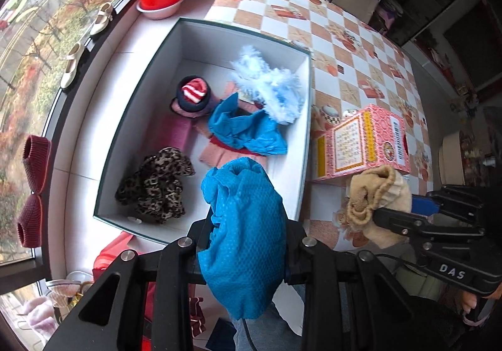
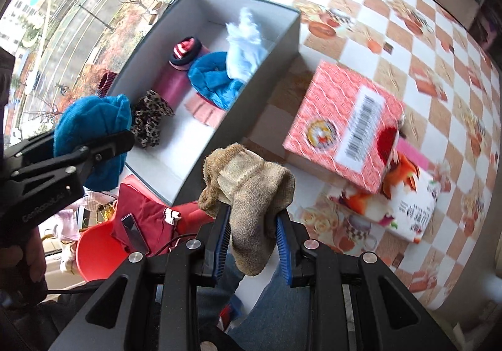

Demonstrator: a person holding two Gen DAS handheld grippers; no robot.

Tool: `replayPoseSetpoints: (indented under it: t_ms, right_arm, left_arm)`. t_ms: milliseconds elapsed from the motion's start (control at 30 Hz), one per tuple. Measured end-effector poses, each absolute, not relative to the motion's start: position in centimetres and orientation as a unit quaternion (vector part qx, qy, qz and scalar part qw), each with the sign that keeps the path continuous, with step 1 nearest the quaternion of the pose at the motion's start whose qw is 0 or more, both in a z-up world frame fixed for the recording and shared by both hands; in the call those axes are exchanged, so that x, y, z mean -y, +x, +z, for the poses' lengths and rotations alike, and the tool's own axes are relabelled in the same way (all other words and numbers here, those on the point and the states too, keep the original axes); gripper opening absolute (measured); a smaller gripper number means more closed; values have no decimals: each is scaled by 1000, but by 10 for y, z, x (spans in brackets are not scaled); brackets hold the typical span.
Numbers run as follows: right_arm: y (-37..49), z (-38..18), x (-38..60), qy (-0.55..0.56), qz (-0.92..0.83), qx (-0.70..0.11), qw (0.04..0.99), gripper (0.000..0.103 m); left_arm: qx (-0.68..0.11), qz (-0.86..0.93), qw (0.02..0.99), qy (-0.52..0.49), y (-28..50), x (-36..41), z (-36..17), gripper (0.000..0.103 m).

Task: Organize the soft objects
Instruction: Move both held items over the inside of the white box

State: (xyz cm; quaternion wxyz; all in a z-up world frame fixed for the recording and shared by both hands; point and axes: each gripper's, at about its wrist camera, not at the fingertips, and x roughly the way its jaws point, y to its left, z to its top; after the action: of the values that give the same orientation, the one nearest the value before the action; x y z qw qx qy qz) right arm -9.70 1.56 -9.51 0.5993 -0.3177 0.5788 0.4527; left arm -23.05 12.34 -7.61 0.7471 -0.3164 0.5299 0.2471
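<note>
Currently, the left claw [image 1: 244,244] is clamped on a blue sock [image 1: 243,225] above the near edge of the open box [image 1: 141,119]; the right claw [image 2: 252,241] grips a beige sock [image 2: 251,194] over the table [image 2: 408,46] edge, beside the box.

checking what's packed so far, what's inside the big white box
Inside the white box: leopard cloth, striped roll, blue cloth, pale fluffy piece, pink pieces partly hidden beneath.
</note>
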Motion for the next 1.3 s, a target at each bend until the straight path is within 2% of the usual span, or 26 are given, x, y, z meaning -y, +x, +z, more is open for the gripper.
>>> replayPoseSetpoints:
  t_ms: [1300]
  right_arm:
    - [-115, -91, -84, -334, 485, -575, 569, 29]
  left_arm:
    - [-534, 272, 728, -335, -241, -152, -98, 34]
